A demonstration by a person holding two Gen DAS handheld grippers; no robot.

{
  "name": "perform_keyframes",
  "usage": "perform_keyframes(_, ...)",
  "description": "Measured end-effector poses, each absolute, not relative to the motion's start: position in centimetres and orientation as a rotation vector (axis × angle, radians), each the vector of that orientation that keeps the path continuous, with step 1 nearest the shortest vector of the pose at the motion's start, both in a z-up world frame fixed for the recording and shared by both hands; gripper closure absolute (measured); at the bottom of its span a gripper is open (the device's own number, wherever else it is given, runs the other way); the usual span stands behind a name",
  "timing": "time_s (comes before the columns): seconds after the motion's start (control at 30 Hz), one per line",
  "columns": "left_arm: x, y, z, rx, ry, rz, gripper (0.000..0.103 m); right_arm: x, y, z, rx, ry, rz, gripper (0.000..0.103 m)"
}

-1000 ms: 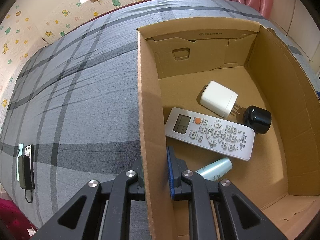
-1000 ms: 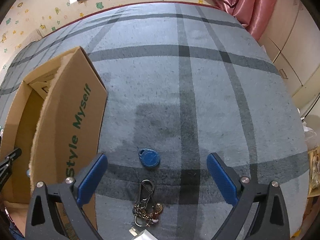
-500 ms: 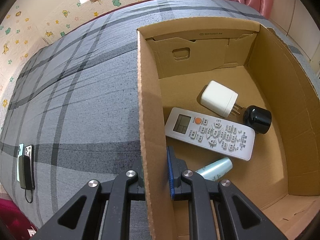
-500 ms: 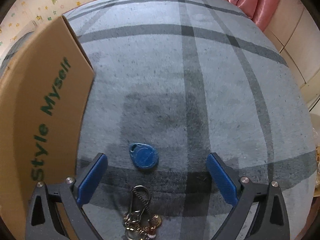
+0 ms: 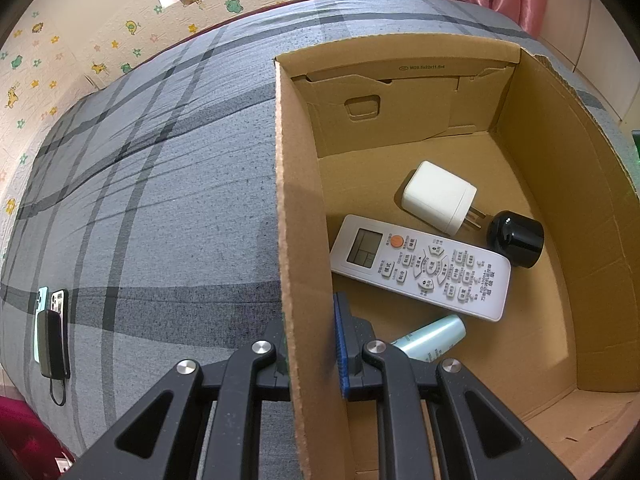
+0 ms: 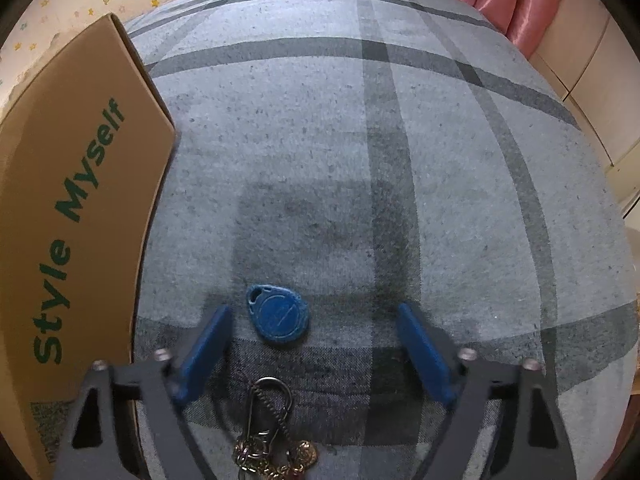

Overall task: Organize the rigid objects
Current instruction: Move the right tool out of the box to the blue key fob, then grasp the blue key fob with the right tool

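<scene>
Presently the left tool (image 5: 312, 344) is clamped on the cardboard box (image 5: 560, 184) wall. The right tool (image 6: 312, 344), jaws apart and just closing, straddles the blue key fob (image 6: 280, 314) on the bed (image 6: 360, 160); contact appears absent, though blurred.

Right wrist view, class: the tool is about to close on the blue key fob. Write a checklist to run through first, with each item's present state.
1. Blue key fob lies between the right tool's fingers, which have just been closing: ok.
2. Fob centred: not ok, nearer the left finger.
3. Pads touching fob: not yet.
4. Key ring attached to fob: cannot tell.
5. Left tool clamps the cardboard box wall: ok.
6. Free floor space in box: ok.
</scene>
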State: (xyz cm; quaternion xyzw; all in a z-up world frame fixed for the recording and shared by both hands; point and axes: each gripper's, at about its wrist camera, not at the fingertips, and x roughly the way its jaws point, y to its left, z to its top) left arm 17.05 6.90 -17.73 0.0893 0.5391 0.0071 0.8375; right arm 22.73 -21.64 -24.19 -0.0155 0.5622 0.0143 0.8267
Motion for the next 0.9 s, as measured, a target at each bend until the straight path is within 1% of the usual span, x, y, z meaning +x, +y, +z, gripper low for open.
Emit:
perform_keyframes(0.03, 17.0, 6.9, -17.7, 0.189, 1.14, 0.015, 0.088, 22.7, -21.6, -24.0, -0.036, 1.194, 0.029, 0.041)
perform_keyframes(0.07, 17.0, 6.9, -17.7, 0.188, 1.14, 0.015, 0.088, 22.6, -21.5, -23.9, -0.04, 1.197, 0.032, 0.056)
perform_keyframes(0.1, 17.0, 6.9, -17.7, 0.189, 1.14, 0.015, 0.088, 22.5, -21.3, -23.8, -0.044, 1.198, 0.039, 0.064)
perform_keyframes(0.13, 17.0, 7.0, -17.7, 0.189, 1.14, 0.016, 0.088, 22.4, -21.2, -23.7, -0.048, 1.197, 0.043, 0.075)
perform_keyframes(0.53, 17.0, 6.9, -17.7, 0.192, 1.14, 0.019, 0.088, 21.8, -21.4, -22.3, -0.038, 1.191, 0.048, 0.075)
perform_keyframes(0.9, 17.2, 7.1, -17.7, 0.184, 1.143, 0.013, 0.088, 20.8, -21.4, -19.0, -0.033, 1.154, 0.055, 0.075)
